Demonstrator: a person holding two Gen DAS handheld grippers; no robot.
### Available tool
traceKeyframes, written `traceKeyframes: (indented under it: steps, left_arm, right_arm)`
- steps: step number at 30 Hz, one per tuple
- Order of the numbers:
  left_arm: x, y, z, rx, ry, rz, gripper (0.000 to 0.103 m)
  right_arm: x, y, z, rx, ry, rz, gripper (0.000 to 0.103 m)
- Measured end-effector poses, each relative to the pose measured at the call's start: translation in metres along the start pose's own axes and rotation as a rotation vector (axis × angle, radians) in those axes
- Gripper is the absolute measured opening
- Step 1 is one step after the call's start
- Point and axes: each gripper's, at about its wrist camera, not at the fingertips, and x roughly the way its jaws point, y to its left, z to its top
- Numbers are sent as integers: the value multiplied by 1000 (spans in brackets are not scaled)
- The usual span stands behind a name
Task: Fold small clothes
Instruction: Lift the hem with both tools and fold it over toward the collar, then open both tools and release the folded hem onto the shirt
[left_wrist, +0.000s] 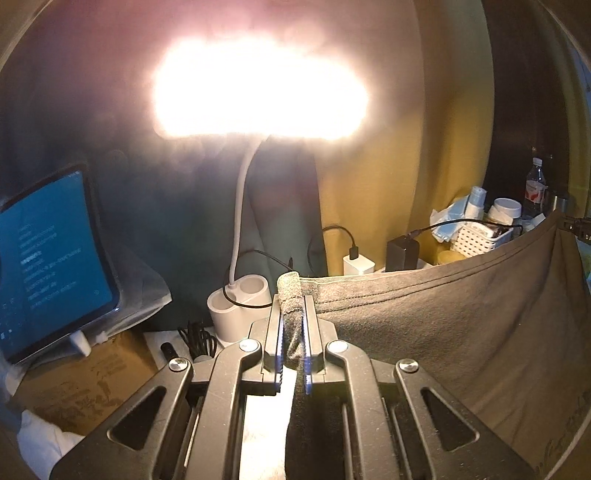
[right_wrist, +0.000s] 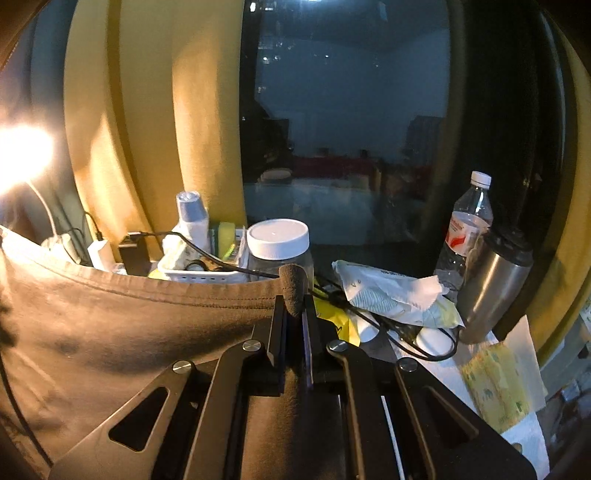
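The grey garment (left_wrist: 461, 332) hangs stretched in the air between the two tongs, its stitched hem running as a taut line from one to the other. The left tongs (left_wrist: 294, 314) are clenched on one rolled corner of that hem, the cloth spreading away to their right. The right tongs (right_wrist: 294, 306) grip the opposite corner, the cloth spreading to their left. The long axis thus lies across, from tongs to tongs, with the white lamp base (left_wrist: 236, 306) just behind the left corner. Neither is nearer; the fold likely needs both moving together.
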Motion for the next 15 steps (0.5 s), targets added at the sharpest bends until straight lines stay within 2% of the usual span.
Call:
traceKeyframes:
  steps: [8, 12, 15]
  left_arm:
    - [39, -2, -21, 7, 93, -15, 7]
    - [56, 0, -30, -2, 160, 16, 9]
    - [63, 3, -35, -9, 207, 50, 16]
  right_arm:
    - [41, 7, -22, -6, 74, -39, 8]
    - [55, 9, -32, -5, 101, -53, 8]
    - [59, 10, -35, -8, 119, -60, 8]
